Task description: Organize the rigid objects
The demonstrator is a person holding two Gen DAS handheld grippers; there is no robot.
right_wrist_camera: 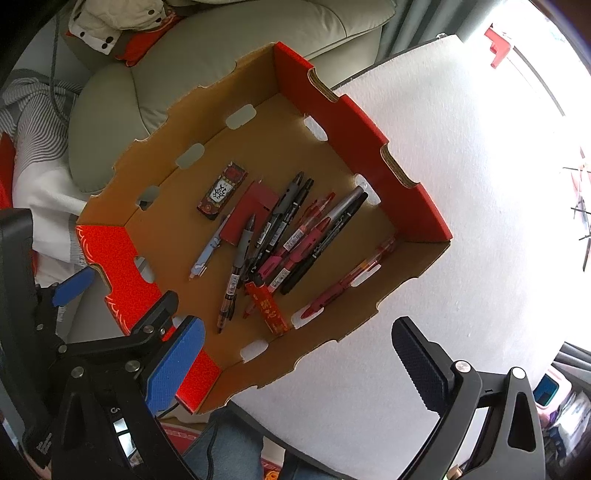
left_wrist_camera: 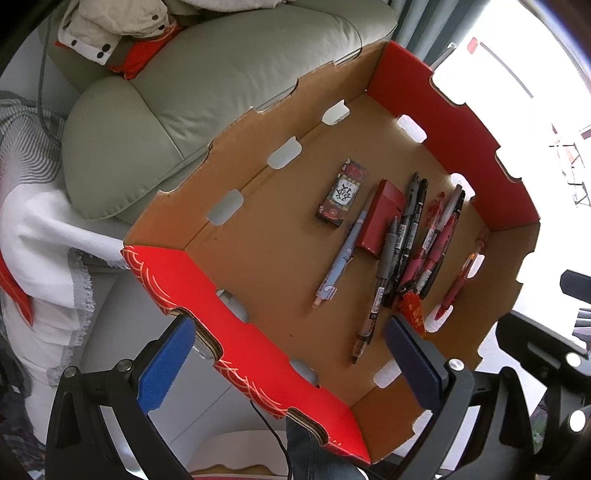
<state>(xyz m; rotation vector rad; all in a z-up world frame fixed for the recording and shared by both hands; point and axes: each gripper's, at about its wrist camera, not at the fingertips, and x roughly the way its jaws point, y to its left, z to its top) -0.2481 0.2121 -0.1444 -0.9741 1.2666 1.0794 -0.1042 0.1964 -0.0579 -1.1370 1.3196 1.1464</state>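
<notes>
A cardboard box (left_wrist_camera: 236, 332) (right_wrist_camera: 129, 273) with red end walls and a brown floor sits on a white round table (right_wrist_camera: 443, 221). On its floor lie a small patterned case (left_wrist_camera: 341, 194) (right_wrist_camera: 223, 192), a flat red box (left_wrist_camera: 380, 218) (right_wrist_camera: 251, 212), a light blue pen (left_wrist_camera: 340, 258) (right_wrist_camera: 210, 247) and several black, grey and red pens (left_wrist_camera: 417, 243) (right_wrist_camera: 295, 236). A red-and-gold packet (left_wrist_camera: 413, 312) (right_wrist_camera: 267, 306) lies near them. My left gripper (left_wrist_camera: 290, 360) (right_wrist_camera: 118, 299) is open, straddling the near red wall. My right gripper (right_wrist_camera: 297, 363) is open over the box's near corner, holding nothing.
A grey-green sofa (left_wrist_camera: 221, 92) (right_wrist_camera: 221, 55) stands behind the box, with clothes (left_wrist_camera: 107, 29) piled on it. White and striped cloth (left_wrist_camera: 40, 221) hangs at the left. A black cable (left_wrist_camera: 273, 435) runs below the box. The table stretches bright white to the right.
</notes>
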